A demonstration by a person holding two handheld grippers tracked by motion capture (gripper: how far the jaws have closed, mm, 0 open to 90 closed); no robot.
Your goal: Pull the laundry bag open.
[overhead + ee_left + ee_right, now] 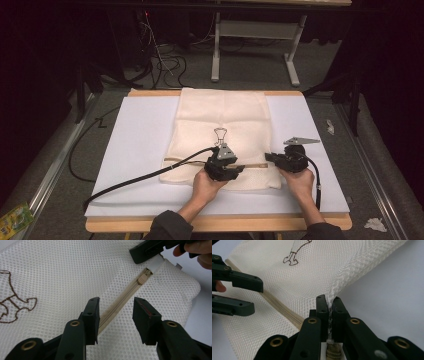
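Note:
A cream mesh bag (220, 115) lies flat on the white board, with a tan zipper (185, 161) running across its near end. In the left gripper view my left gripper (115, 305) is open, its jaws astride the zipper (120, 300) and just above the mesh. The zipper slider (143, 278) sits at the far end of the track. My right gripper (328, 305) is shut on a pinched fold of the mesh bag (312, 272) at the zipper's end. From above, the left gripper (239, 169) and right gripper (268, 157) face each other along the zipper.
A brown outline drawing (220, 135) is printed on the bag's middle. The white board (140, 145) covers a wooden table (220, 223). A black cable (145, 177) trails left from my left gripper. A grey table frame (255, 30) and cables stand on the floor behind.

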